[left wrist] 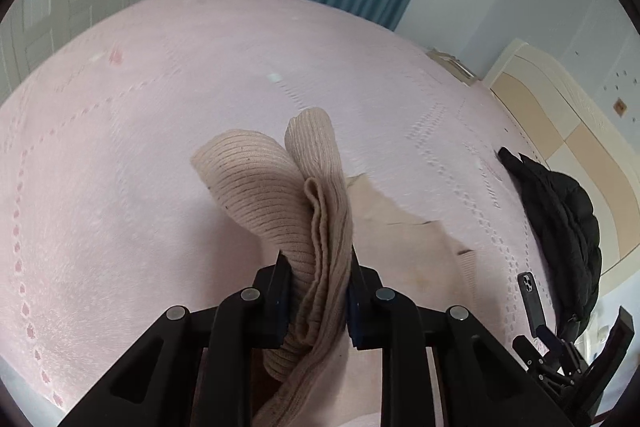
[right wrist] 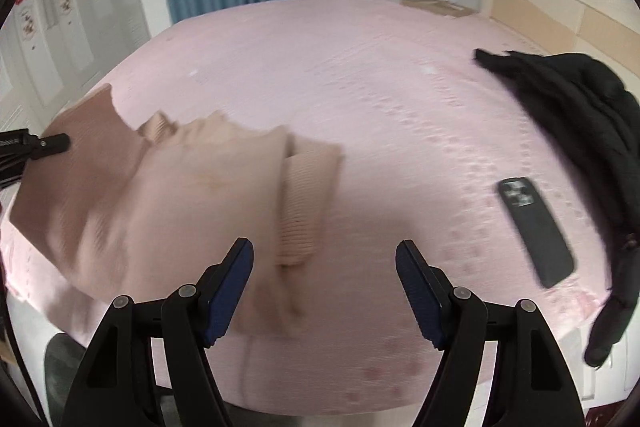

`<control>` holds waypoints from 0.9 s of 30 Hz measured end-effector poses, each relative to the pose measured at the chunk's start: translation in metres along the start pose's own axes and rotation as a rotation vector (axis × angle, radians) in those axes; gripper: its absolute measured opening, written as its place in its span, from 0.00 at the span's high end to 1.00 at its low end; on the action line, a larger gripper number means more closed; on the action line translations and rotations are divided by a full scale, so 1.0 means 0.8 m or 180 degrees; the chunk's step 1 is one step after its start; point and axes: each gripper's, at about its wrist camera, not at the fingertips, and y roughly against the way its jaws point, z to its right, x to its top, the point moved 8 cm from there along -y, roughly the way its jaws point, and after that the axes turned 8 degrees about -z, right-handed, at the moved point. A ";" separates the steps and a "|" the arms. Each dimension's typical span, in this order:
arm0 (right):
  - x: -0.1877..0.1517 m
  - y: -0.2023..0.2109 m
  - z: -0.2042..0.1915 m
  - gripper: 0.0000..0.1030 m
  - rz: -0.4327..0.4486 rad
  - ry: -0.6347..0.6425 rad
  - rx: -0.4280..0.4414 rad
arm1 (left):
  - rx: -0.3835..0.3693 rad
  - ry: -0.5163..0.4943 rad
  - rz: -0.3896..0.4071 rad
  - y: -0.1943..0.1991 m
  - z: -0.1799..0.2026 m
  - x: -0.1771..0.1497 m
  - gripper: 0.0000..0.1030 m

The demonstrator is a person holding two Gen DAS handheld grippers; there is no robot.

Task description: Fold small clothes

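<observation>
- Left tool [left wrist: 318,291]: jaws closed on a bunched ribbed part of the beige sweater [left wrist: 280,195], lifted off the bed [left wrist: 140,147].
- Right tool [right wrist: 324,291]: jaws wide apart, holding nothing, above the bed's near edge.
- Sweater body lies near the bed's near-left corner.
- Judgement: light, limp, stretchy knit; grip the thicker ribbed cuff [right wrist: 300,211] or hem.

We see a bed [right wrist: 360,75] under a pink patterned cover; on it lie a beige knit sweater [right wrist: 180,179], a dark phone [right wrist: 536,231] and a black jacket [right wrist: 580,107]
</observation>
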 end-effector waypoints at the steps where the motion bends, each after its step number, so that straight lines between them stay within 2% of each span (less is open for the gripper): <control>1: -0.001 0.003 0.012 0.30 0.0014 -0.0012 -0.0053 | 0.0014 -0.0036 0.0008 0.000 0.011 0.001 0.80; 5: -0.011 0.016 0.055 0.30 0.0020 -0.0113 -0.0107 | 0.0100 -0.0230 0.0015 -0.008 0.067 -0.002 0.80; 10: -0.033 0.018 0.103 0.30 -0.0046 -0.0257 -0.0111 | 0.0060 -0.0399 -0.0100 -0.035 0.126 -0.021 0.80; 16: -0.052 0.005 0.126 0.30 -0.0173 -0.0332 -0.0102 | -0.0075 -0.0596 -0.0420 -0.089 0.187 -0.065 0.80; 20: -0.050 -0.003 0.124 0.30 -0.0212 -0.0300 -0.0034 | -0.0109 -0.0683 -0.0580 -0.107 0.198 -0.082 0.75; 23: -0.045 -0.005 0.112 0.30 -0.0185 -0.0215 0.0011 | -0.0292 -0.0686 -0.0694 -0.108 0.199 -0.083 0.65; 25: -0.039 -0.006 0.102 0.30 -0.0176 -0.0190 0.0056 | -0.0347 -0.0694 -0.0692 -0.105 0.200 -0.081 0.61; 27: -0.032 -0.006 0.091 0.30 -0.0171 -0.0172 0.0108 | -0.0300 -0.0745 -0.0633 -0.096 0.194 -0.078 0.57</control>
